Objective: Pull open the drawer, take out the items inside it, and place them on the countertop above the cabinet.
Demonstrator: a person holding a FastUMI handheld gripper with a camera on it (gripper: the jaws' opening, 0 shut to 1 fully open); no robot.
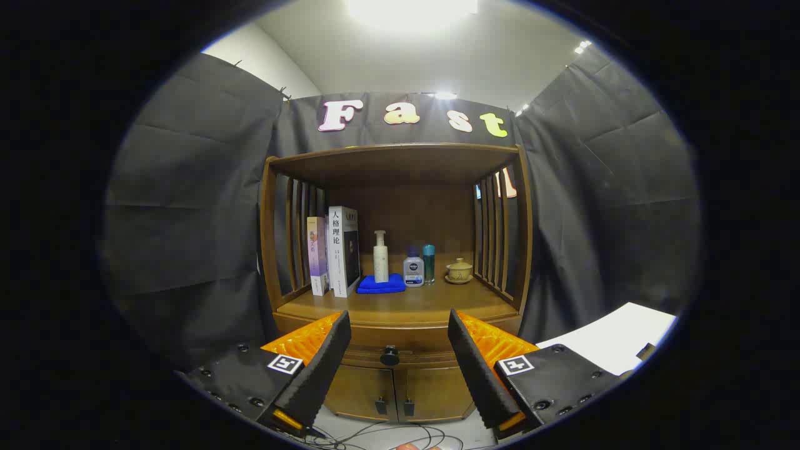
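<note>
A brown wooden cabinet (pixel 400 312) stands ahead of me against the booth wall. Its drawer (pixel 412 357) is closed, with a round black knob (pixel 389 355) at its middle. My gripper (pixel 399 325) is open, held a short way in front of the cabinet. The knob shows in the gap between the two fingertips, beyond them and a little lower. Nothing lies between the fingers. The countertop (pixel 406 303) above the drawer has bare wood at its front. What is inside the drawer is hidden.
On the countertop's back stand two books (pixel 334 255), a white pump bottle (pixel 380 256) on a blue cloth (pixel 381 284), two small bottles (pixel 419 267) and a lidded teacup (pixel 459 270). Two doors (pixel 394 392) sit under the drawer. Cables (pixel 375 434) lie on the floor. A white surface (pixel 615 340) is at right.
</note>
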